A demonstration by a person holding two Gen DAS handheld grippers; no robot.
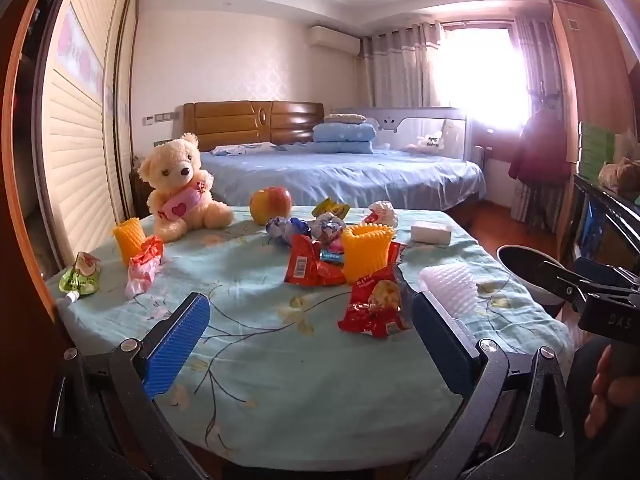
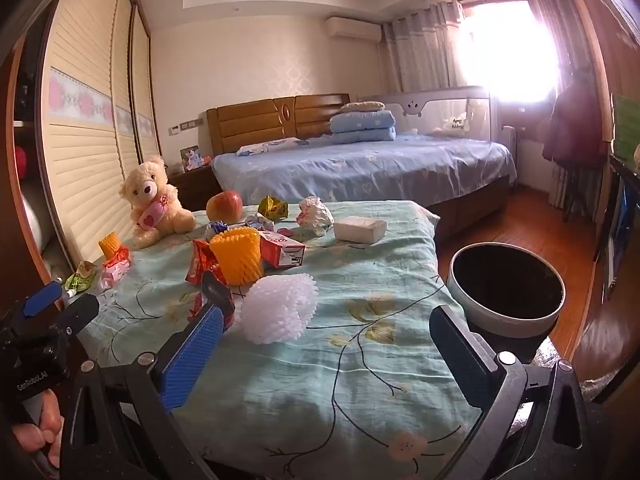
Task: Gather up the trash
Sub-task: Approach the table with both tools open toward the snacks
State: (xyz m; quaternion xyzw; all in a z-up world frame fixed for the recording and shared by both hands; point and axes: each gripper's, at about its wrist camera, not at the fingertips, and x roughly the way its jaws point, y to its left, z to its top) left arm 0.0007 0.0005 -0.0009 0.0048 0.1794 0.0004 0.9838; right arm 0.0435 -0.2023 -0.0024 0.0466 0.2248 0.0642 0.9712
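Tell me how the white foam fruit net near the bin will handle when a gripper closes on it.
The white foam net looks like open, puffy mesh, so it will probably squash between the fingers rather than resist. It seems very light, so a nudge may push it along the floral cloth. Its rounded shape could let it roll toward the bin.

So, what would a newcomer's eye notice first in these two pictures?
Probably the cream plush teddy bear sitting at the table's far left corner, with a red-yellow apple beside it. Next comes the bright litter mid-table: a yellow foam fruit net among red snack wrappers. A round dark-lined bin waits off the right edge.
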